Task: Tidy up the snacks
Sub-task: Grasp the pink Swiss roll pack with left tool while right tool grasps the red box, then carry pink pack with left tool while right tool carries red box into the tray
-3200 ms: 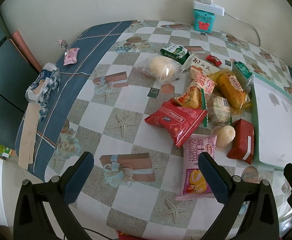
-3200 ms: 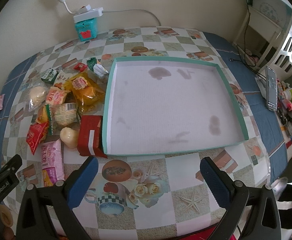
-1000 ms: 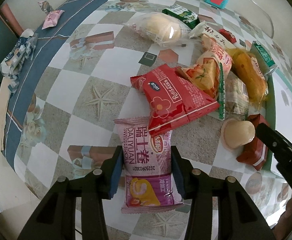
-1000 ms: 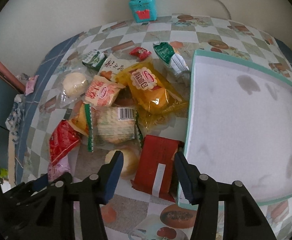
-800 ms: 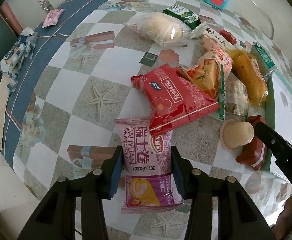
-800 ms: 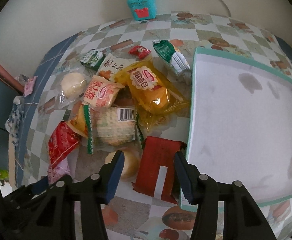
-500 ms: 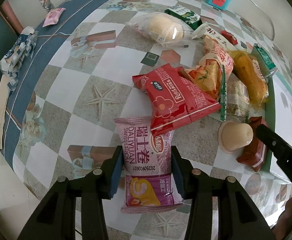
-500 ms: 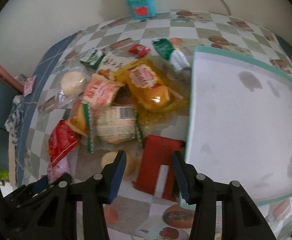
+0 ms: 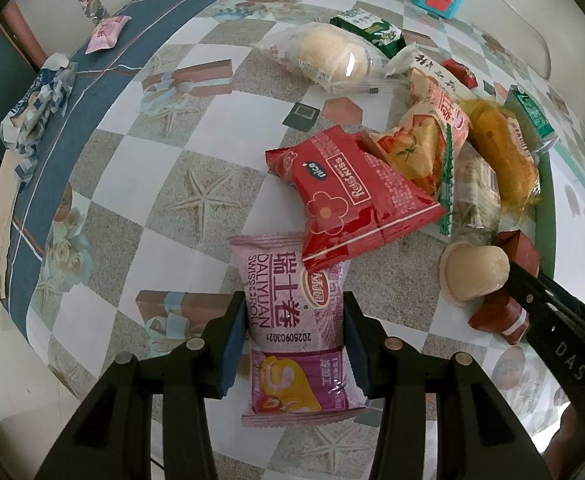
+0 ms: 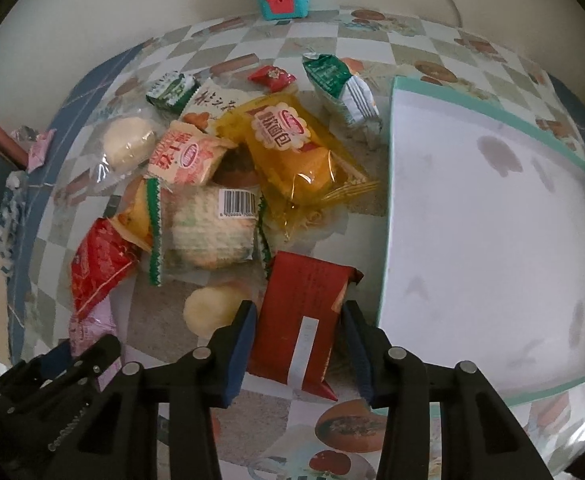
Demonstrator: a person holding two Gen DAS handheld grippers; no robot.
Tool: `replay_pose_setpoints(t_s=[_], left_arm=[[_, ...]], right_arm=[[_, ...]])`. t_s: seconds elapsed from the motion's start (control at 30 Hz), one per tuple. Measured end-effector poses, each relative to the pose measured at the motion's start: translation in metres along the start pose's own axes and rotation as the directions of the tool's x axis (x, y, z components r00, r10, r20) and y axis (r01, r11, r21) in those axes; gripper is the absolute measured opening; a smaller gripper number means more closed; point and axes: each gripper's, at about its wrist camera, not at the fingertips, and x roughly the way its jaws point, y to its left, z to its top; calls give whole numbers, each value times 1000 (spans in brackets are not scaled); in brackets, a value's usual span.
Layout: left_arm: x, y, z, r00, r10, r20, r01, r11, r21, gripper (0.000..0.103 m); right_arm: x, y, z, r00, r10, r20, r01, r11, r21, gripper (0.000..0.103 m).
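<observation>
Two grippers are working over the desk | left gripper: jaws are pinching the pink Swiss roll packet at its sides | right gripper: jaws are closing around the red wrapped bar lying between them, pads not visibly pressing | teal-rimmed tray is lying just beyond the right jaw.

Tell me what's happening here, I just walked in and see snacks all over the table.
A person is sorting snacks with a gripper in each hand. The left gripper is clamped on a pink Swiss roll packet. The right gripper is closing around a dark red packet beside the teal-rimmed tray, which holds nothing yet. The other snacks lie piled on the tablecloth.
</observation>
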Motion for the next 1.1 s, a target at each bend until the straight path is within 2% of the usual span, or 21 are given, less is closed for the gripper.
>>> replay_pose_setpoints(t_s=[0.13,0.27,0.5,0.7,0.83,0.97,1.1], left_arm=[[7,-2,0,1000,10,-16,-10,1000,3,47],[12,-4,-3,1000,17,-26,-16,1000,8,47],[10,1,-11,999,37,-5,-37,999,-24,43],[4,9,-14,999,53,10,-52,997,-63,41],[-3,14,-17,997,71,24,-68,993,-98,41],[-15,18,-17,996,89,23,-85,987,-139,41],[-39,17,-13,994,95,48,-85,982,-169,41]], right_arm=[[5,11,-3,999,-51,6,51,998,-45,46],[14,11,-8,998,-65,-27,64,997,-46,43],[-2,4,-8,1000,-5,-14,5,1000,1,42],[-29,4,-4,998,51,31,-52,998,26,42],[-46,0,-3,996,57,73,-60,997,42,42],[-46,-11,6,994,77,82,-85,992,98,42],[-54,-20,12,993,63,103,-77,988,134,42]])
